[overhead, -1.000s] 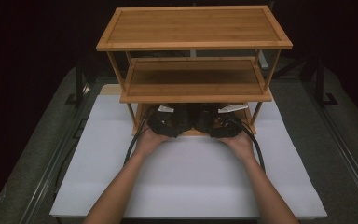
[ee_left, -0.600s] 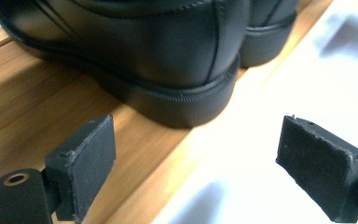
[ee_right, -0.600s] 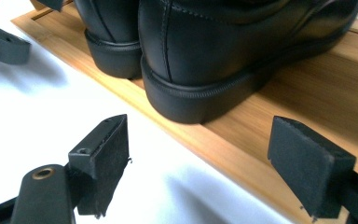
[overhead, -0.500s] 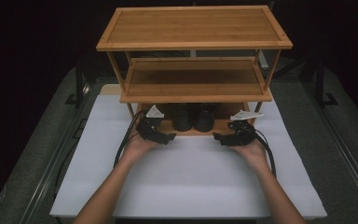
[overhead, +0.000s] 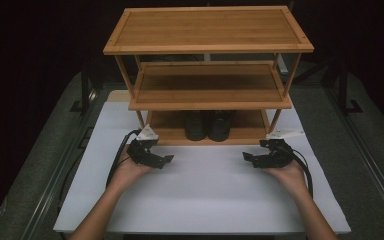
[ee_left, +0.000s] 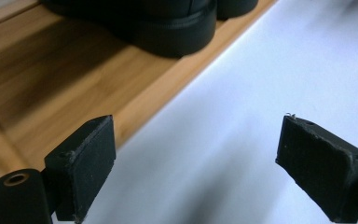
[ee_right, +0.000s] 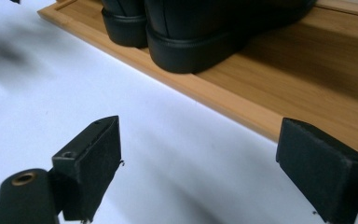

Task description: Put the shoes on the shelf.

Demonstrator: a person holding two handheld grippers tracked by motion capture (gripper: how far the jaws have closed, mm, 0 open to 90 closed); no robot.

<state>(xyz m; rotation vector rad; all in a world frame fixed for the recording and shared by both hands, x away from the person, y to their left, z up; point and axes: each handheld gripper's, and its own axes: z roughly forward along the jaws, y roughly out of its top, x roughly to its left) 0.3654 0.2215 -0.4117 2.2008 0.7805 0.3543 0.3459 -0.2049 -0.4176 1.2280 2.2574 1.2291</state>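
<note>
Shoes (overhead: 208, 125) sit paired on the rack's (overhead: 207, 136) bottom shelf; my left gripper (overhead: 164, 161) gapes empty, and the right gripper (overhead: 248, 158), empty too, has just widened. I'd withdraw level, clear of the rack.

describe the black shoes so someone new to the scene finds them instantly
Start at the three-tier bamboo rack standing at the far edge of the white table mat. Go to its lowest shelf: the black shoes sit side by side at its middle. They are the rack's sole contents; both upper tiers are bare.
</note>
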